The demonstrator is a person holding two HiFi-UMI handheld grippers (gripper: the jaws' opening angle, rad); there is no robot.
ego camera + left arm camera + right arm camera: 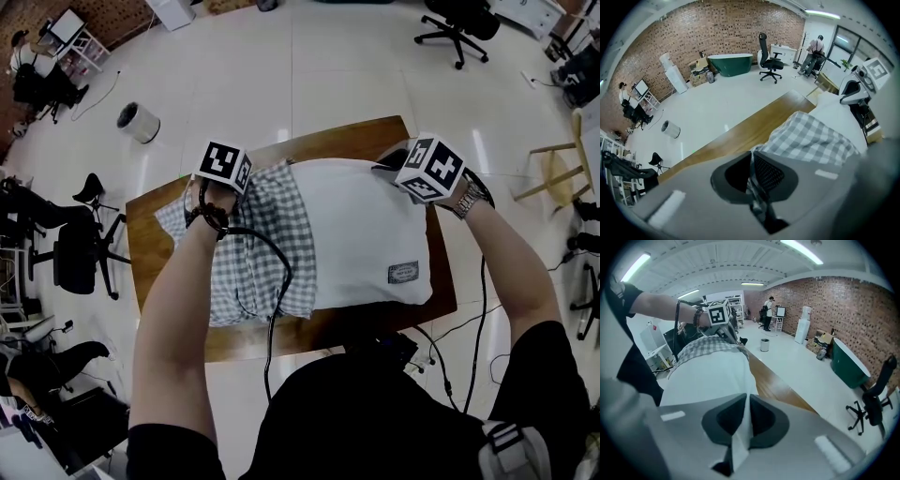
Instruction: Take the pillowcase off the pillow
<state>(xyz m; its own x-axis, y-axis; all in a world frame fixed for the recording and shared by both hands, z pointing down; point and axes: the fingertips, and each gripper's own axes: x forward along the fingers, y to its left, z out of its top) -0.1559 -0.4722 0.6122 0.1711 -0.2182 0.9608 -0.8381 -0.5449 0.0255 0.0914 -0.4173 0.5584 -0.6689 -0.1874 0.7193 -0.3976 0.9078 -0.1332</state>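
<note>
A white pillow (361, 230) lies on the wooden table (155, 248), its left part still inside a grey-and-white checked pillowcase (248, 253). My left gripper (214, 187) is at the far left corner of the pillowcase (806, 138), shut on a fold of the checked cloth (754, 187). My right gripper (398, 169) is at the pillow's far right corner, shut on a pinch of the white pillow fabric (740, 437). In the right gripper view the pillow (710, 376) stretches away toward the left gripper (723, 324). A small label (403, 273) shows near the pillow's front right corner.
The table stands on a glossy white floor (347, 75). Office chairs (459, 28) stand at the back right, a wooden stool (558, 173) to the right, a small white cylinder (139, 122) on the floor at back left. Black cables (277, 281) hang from both grippers.
</note>
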